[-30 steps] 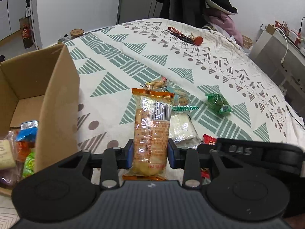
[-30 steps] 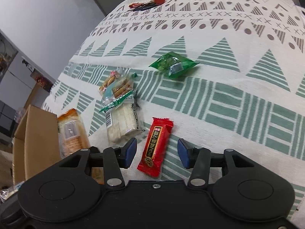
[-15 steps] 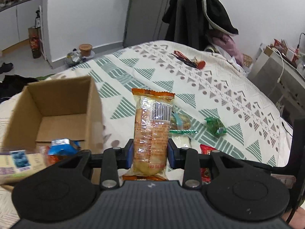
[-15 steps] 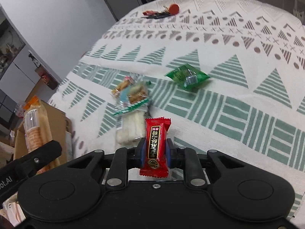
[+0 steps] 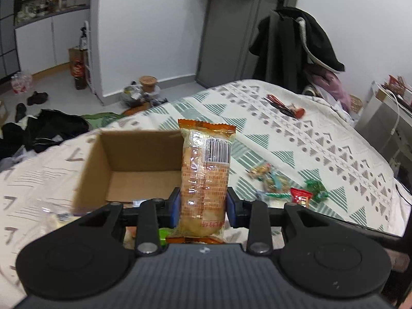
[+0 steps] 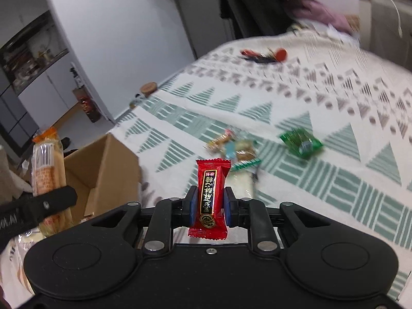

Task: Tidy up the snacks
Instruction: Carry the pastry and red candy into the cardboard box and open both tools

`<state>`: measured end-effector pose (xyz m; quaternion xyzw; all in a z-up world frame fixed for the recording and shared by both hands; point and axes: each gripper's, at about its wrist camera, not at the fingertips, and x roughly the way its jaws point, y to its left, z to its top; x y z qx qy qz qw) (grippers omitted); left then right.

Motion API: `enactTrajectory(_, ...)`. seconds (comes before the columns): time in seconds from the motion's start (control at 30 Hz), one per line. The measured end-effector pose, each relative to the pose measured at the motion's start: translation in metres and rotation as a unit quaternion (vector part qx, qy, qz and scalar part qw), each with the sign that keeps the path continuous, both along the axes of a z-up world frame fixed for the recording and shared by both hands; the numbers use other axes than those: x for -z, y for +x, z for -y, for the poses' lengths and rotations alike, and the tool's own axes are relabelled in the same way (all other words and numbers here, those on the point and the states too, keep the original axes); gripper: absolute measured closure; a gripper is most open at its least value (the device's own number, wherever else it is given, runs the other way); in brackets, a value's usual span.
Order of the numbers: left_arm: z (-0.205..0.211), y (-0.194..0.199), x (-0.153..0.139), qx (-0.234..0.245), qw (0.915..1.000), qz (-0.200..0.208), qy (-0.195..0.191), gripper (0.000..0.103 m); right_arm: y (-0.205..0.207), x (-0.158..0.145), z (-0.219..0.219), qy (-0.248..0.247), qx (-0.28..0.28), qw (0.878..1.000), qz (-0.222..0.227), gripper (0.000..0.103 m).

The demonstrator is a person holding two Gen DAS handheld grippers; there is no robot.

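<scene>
My left gripper (image 5: 203, 204) is shut on an orange-ended clear snack pack (image 5: 204, 177), held upright above the near edge of an open cardboard box (image 5: 134, 159). My right gripper (image 6: 209, 204) is shut on a red candy bar (image 6: 209, 195), lifted off the bed. The box (image 6: 103, 170) lies to its left, with the orange pack (image 6: 46, 172) and the left gripper's finger beside it. A green packet (image 6: 301, 143), a clear cracker pack (image 6: 243, 182) and a mixed small packet (image 6: 231, 145) stay on the patterned bedspread (image 6: 309, 97). In the left wrist view the red bar (image 5: 300, 197) shows at the right.
Red-handled items (image 5: 285, 106) lie far back on the bed. Coats hang on a rack (image 5: 291, 51) behind it. Clothes and shoes (image 5: 38, 128) litter the floor to the left, near a small tub (image 5: 148, 82). A white unit (image 5: 386, 118) stands to the right.
The right gripper shut on the red bar and lifted it off the bed. Both grippers rose and drew back; the left one carried the orange pack over the box.
</scene>
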<state>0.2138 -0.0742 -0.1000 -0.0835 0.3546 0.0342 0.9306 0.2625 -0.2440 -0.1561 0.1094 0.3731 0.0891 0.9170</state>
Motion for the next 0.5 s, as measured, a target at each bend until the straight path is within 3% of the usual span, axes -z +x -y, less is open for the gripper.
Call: enactTrajectory(0.5, -0.054, -0.023, -0.039, -0.058, 0.9977, 0.011, 0.031, 0.069, -0.017, -0.027, -0.043, 0.036, -0.064, 0.996, 0.052, 0.083)
